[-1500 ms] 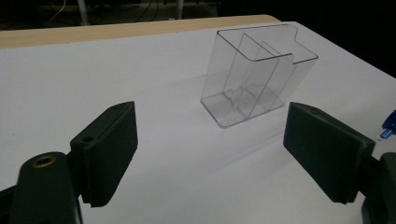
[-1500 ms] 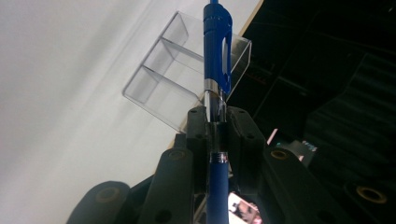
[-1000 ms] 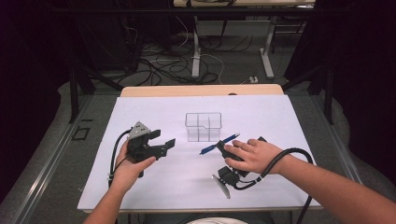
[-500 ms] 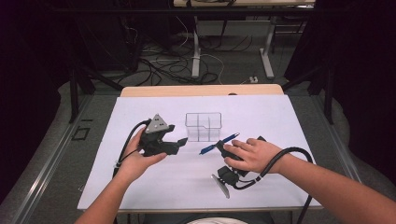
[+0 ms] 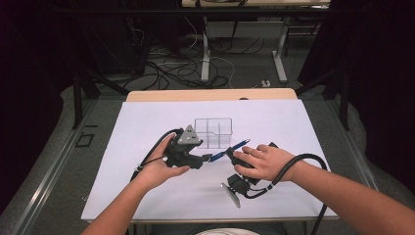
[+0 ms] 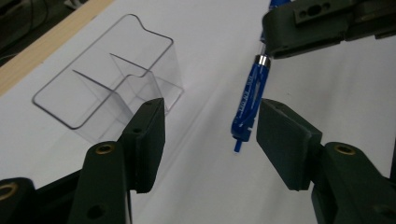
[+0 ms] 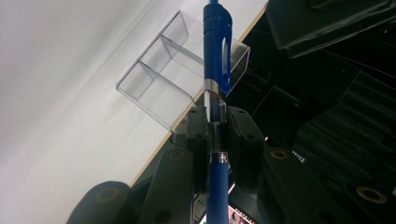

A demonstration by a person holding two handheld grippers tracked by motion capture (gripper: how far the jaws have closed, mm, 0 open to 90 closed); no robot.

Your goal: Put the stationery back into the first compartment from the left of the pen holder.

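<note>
Currently my right hand-held gripper point(image 7: 212, 135) clamps the blue pen point(image 6: 250, 95) at mid-barrel; its free end points between the wide-open jaws of my left hand-held gripper point(image 6: 210, 133), above the counter point(image 5: 147, 205).

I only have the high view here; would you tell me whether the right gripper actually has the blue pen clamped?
Observer: Yes. In the right gripper view, the right gripper is shut on the blue pen.
Operator: And the left gripper?
Observer: The left gripper is open, the pen's end near its one jaw.
Operator: Anything in the organizer?
Observer: The clear organizer looks empty in its visible compartments.
</note>
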